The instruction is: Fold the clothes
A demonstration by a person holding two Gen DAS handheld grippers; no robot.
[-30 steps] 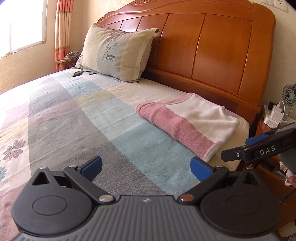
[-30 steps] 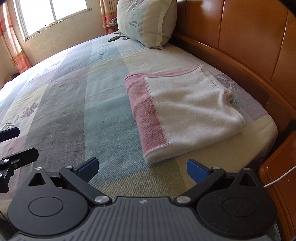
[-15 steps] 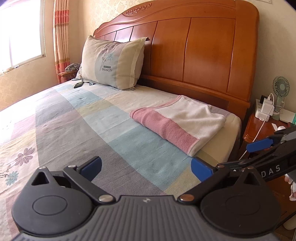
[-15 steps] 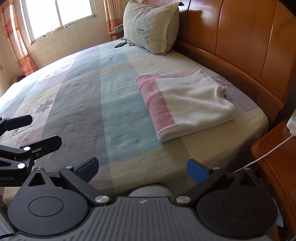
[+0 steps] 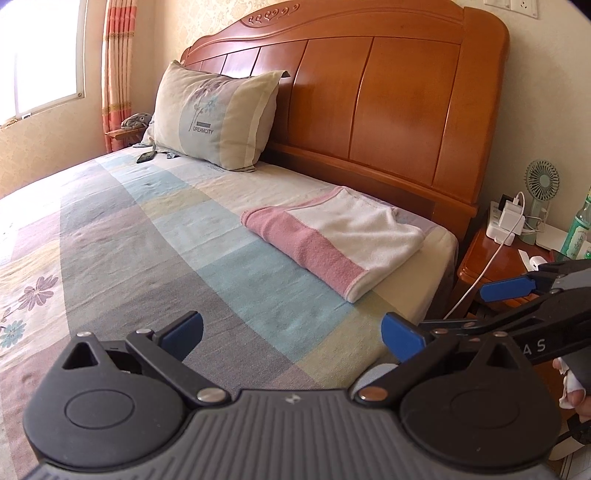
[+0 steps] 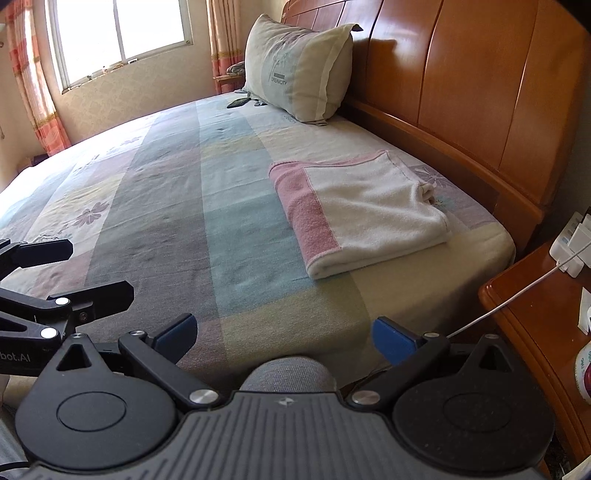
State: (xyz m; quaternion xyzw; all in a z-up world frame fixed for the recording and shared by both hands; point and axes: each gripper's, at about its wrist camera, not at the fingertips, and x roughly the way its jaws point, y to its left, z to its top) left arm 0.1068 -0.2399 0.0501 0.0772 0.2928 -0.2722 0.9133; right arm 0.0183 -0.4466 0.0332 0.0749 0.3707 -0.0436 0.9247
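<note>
Left gripper (image 5: 291, 330) is held low at the near edge of the bed (image 5: 147, 258), jaws apart, nothing gripped. Right gripper (image 6: 284, 336) is just beside it on the right, jaws likewise spread wide and empty; a grey knee (image 6: 288, 373) shows under it.

Left to right across the scene: window (image 6: 118, 33) and curtain (image 5: 116, 70) far left, pillow (image 5: 214, 118) propped against the headboard (image 5: 388, 110) at the far side, a dark phone-like item (image 5: 145, 157) just beside the pillow. Towel (image 5: 340, 240) is seen on the right part of the bed, near the headboard and near the right mattress edge, well apart from both grippers. Nightstand (image 6: 535, 314) with charger (image 5: 511, 218), cable and fan (image 5: 542, 182) stands far right.

Progress: towel is already folded into a neat rectangle, pink band on the left, layered edges stacked and a slight bunch at the far right corner. Fold is judged done or nearly done; at most one more half-fold or a tidy-up is left. No other clothes are visible on the bed.

Room: a wide flat stretch of sheet lies left of and nearer than the towel, free for any move. Right side is tight: mattress edge, nightstand and cable are near, so a snag is possible there. Headboard limits reach on the far side.
</note>
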